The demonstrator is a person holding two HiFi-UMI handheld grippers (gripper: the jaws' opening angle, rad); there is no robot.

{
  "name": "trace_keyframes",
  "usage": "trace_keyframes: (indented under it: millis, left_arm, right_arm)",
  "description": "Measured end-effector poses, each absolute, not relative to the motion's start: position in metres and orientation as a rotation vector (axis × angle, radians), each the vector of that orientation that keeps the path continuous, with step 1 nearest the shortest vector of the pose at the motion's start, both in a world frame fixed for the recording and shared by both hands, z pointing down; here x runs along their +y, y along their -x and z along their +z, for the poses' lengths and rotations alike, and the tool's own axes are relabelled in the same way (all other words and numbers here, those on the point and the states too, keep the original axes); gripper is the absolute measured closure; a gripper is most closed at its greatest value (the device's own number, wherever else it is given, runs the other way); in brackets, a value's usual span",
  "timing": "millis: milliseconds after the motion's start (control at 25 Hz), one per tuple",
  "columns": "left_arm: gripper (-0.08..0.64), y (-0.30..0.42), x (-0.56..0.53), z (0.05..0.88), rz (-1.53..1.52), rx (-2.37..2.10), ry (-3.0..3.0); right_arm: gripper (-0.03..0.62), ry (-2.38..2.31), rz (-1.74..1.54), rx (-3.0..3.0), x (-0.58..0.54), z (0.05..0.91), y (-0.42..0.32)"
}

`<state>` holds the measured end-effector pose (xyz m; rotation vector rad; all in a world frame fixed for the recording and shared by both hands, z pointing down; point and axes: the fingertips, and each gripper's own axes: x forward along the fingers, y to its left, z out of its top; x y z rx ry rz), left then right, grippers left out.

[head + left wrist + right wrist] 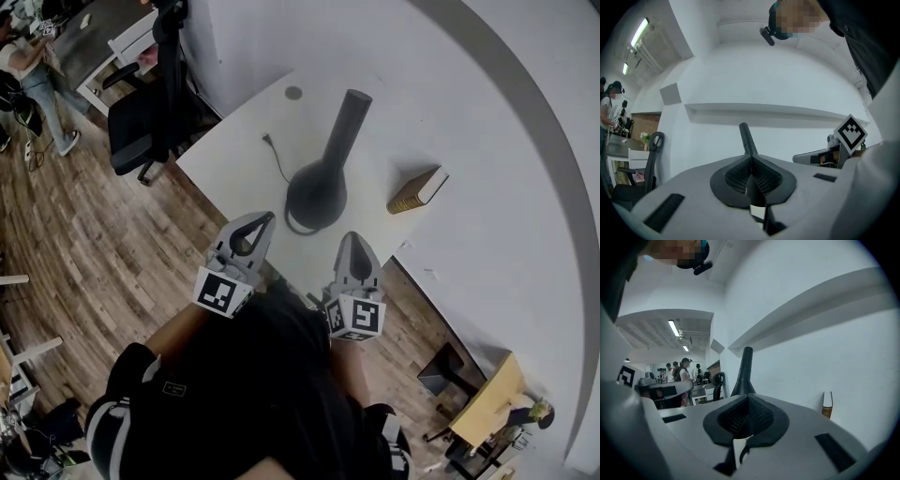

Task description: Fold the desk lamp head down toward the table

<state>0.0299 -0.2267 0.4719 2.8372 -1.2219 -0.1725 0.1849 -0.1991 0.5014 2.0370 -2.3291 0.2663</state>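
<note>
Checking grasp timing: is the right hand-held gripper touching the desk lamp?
Apart. The head view shows white table between the right hand-held gripper and the desk lamp.

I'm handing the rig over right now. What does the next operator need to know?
Left gripper: jaws shut, empty, by the table's near edge, short of the lamp.
Right gripper: the same, jaws shut and empty.
Desk lamp: stands on the white table, head upright. Its cord lies loose beside it, and a book sits by the wall.
Done: nothing yet.
Left: grip the lamp and fold its head down.
</note>
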Motion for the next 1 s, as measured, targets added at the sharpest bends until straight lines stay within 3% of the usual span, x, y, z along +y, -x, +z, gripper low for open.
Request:
trace_keyframes:
  millis: [1000]
  left_arm:
    - [0.532,-0.022,-0.231,0.473,-0.182,-1.197,-2.851]
  right_arm:
    - [0.580,-2.019,0.262,-2.320,-0.202,0.507,-0.167]
